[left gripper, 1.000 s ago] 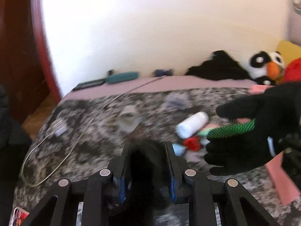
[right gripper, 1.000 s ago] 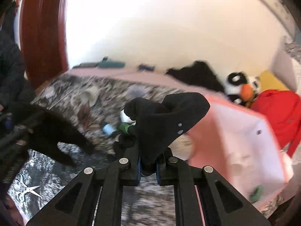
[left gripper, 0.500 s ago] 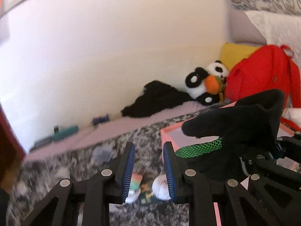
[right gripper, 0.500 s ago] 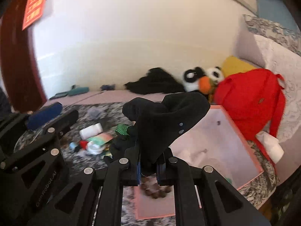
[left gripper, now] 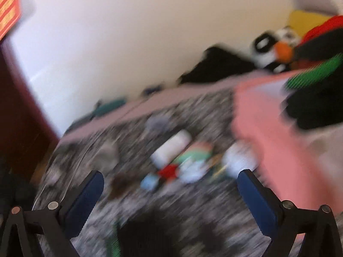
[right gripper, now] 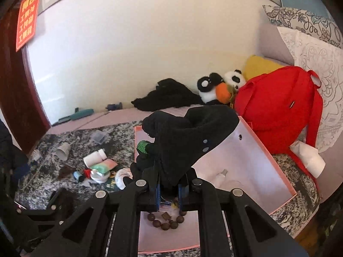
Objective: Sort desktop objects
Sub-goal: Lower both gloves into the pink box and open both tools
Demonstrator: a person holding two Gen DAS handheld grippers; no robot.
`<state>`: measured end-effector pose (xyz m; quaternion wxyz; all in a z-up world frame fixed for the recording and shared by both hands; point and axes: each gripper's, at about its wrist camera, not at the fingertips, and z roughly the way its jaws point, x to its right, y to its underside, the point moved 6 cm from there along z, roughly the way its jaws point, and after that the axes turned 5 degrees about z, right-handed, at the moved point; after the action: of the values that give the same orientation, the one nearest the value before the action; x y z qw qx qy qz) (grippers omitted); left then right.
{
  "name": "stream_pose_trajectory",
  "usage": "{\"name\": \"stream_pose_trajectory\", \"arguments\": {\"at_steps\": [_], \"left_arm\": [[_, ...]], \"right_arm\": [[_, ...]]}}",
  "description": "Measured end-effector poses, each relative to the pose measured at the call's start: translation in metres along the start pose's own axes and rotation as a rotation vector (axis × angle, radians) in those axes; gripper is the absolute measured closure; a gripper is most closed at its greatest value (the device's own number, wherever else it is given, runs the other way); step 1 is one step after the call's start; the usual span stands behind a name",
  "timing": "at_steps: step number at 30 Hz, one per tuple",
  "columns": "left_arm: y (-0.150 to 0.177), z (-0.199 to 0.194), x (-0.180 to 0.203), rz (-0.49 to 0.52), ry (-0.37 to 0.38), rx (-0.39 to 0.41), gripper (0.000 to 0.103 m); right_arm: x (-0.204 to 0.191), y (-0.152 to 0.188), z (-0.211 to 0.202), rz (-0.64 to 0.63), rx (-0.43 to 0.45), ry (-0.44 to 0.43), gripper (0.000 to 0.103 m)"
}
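My right gripper (right gripper: 169, 189) is shut on a black glove (right gripper: 188, 141) with a green mesh patch and holds it above the pink box (right gripper: 253, 150). The box holds a string of brown beads (right gripper: 167, 221) and a small clear bottle (right gripper: 220, 174). My left gripper (left gripper: 169, 194) is wide open and empty above the speckled cloth. The left wrist view is blurred. Ahead of it lie a white pill bottle (left gripper: 171, 147), a red piece (left gripper: 168, 171) and a small blue piece (left gripper: 149, 182). The held glove (left gripper: 317, 98) and the pink box (left gripper: 268, 128) show at its right.
On the speckled cloth left of the box lie a white pill bottle (right gripper: 94, 158), a green and pink packet (right gripper: 105, 166), a paper cup (right gripper: 62, 151) and a clear container (right gripper: 99, 137). A red backpack (right gripper: 278, 109), a panda toy (right gripper: 220, 87) and black clothing (right gripper: 167, 96) sit behind.
My left gripper has opened wide and swung down and left toward the clutter. My right gripper still holds the glove and has moved a little further over the box.
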<state>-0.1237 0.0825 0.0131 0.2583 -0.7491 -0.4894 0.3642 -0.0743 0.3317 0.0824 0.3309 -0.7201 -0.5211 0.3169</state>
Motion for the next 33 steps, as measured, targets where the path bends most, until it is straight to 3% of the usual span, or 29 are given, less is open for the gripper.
{"name": "stream_pose_trajectory", "arguments": {"at_steps": [3, 7, 13, 17, 18, 19, 20, 21, 23, 26, 33], "left_arm": [[0.031, 0.006, -0.037, -0.074, -0.023, -0.064, 0.000], [0.072, 0.022, -0.058, -0.135, -0.010, -0.175, 0.000], [0.130, 0.061, -0.036, -0.179, 0.077, -0.338, 0.000], [0.156, 0.081, -0.017, -0.163, 0.106, -0.394, 0.002], [0.161, 0.084, -0.014, -0.151, 0.102, -0.392, 0.008], [0.162, 0.083, -0.015, -0.157, 0.104, -0.384, 0.042], [0.163, 0.083, -0.016, -0.164, 0.105, -0.376, 0.089], [0.164, 0.082, -0.016, -0.170, 0.107, -0.367, 0.098], [0.159, 0.076, -0.026, -0.261, 0.185, -0.343, 0.098], [0.145, 0.063, -0.035, -0.278, 0.182, -0.299, 0.098], [0.054, 0.010, -0.011, -0.163, 0.191, -0.123, 0.098]], "right_arm": [[-0.012, -0.002, -0.006, 0.001, 0.010, -0.026, 0.092], [-0.035, -0.001, -0.013, -0.009, 0.014, -0.066, 0.092], [-0.064, 0.003, -0.022, -0.040, 0.016, -0.102, 0.092], [-0.073, 0.006, -0.026, -0.059, 0.018, -0.112, 0.092], [-0.074, 0.008, -0.026, -0.061, 0.017, -0.114, 0.092], [-0.075, 0.009, -0.027, -0.064, 0.016, -0.115, 0.092], [-0.076, 0.009, -0.027, -0.065, 0.015, -0.117, 0.092], [-0.076, 0.010, -0.027, -0.065, 0.014, -0.120, 0.092], [-0.077, 0.010, -0.027, -0.063, 0.014, -0.124, 0.092], [-0.077, 0.009, -0.029, -0.060, 0.017, -0.130, 0.092], [-0.058, 0.003, -0.033, -0.030, 0.027, -0.111, 0.092]]}}
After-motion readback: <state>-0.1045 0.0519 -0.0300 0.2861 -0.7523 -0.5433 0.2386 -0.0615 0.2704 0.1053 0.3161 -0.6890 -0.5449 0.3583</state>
